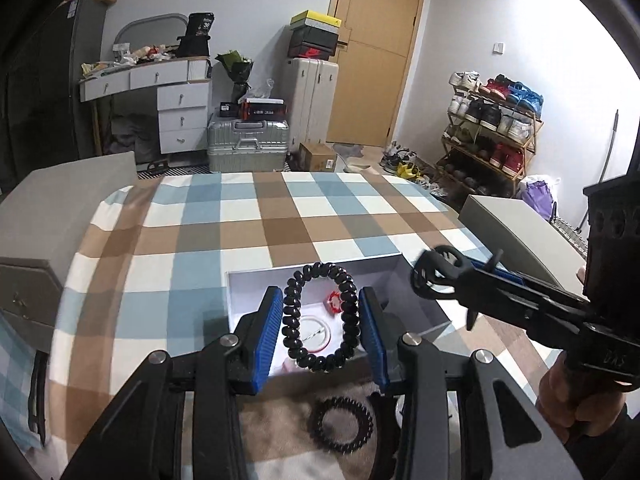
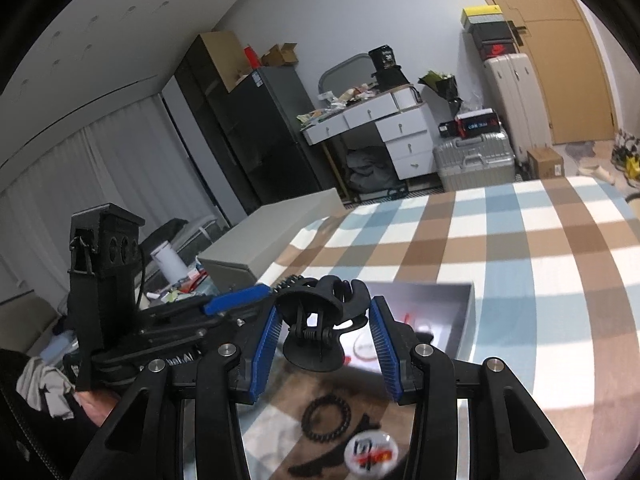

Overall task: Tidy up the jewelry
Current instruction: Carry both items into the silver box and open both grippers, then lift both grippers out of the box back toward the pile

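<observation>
**Both grippers loaded above the box**

The left gripper holds a black bead bracelet upright, its 2 blue pads pressing the ring from either side so the loop stays open and hangs clear of anything below. It hovers directly over the white box, which sits on the checked cloth of the desk toward the near edge. That spot looks chosen for a straight drop: the bracelet should land inside the walls rather than on the cloth.

The right gripper is closed on a black hair claw, clamped across its hinge and handles, teeth pointing away. Gripping there keeps the spring from opening the claw. From the left wrist view the claw is at the box's right rim, so it seems to wait its turn beside the bracelet.

Inside the box lie a small red item and a round pale piece; what they are is hard to tell. On the cloth at the near edge remain a black coil hair tie and a round badge, apparently unsorted. The tie lies just under the left gripper.
</observation>
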Demonstrator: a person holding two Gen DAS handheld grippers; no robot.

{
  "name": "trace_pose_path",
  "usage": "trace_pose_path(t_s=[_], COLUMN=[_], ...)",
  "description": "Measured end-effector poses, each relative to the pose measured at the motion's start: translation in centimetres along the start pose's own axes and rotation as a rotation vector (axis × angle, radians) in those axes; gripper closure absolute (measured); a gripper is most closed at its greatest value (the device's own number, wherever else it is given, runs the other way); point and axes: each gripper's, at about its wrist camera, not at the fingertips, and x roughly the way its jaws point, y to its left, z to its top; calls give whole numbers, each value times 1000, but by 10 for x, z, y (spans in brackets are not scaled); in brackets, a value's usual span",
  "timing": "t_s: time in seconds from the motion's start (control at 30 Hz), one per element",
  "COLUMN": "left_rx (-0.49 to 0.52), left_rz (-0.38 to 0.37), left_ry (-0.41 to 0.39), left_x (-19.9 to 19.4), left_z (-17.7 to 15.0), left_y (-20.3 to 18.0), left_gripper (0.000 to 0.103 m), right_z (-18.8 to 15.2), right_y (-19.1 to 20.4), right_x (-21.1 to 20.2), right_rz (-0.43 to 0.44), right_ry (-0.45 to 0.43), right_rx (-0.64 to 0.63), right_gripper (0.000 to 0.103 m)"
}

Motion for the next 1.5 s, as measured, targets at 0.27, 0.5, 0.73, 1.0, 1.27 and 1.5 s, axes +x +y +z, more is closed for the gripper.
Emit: trace_pose_path(t_s=[0.27, 0.5, 0.73, 1.0, 1.27, 1.5], left_rx=[-111, -132, -124, -104, -66, -54], left_rz=[-41, -51, -33, -24, 13, 54], left_ry=[39, 100, 137, 157, 147, 110], left_x=[22, 35, 40, 39, 30, 14], left_z=[6, -2, -4, -3, 0, -1], left_y=[12, 13, 10, 7, 2, -1], left_gripper=[69, 69, 65, 50, 31, 26], right_z=[8, 2, -6, -5, -2, -2], right_y=[-26, -30, -35, -48, -46, -35], right_x=[38, 54, 66, 61, 38, 15], right_rz=[-10, -35, -97, -93, -78, -107], right_ry=[63, 113, 157, 137, 50, 15], right_rx=[86, 73, 70, 157, 175, 149], right_gripper=[59, 59, 59, 55, 28, 24])
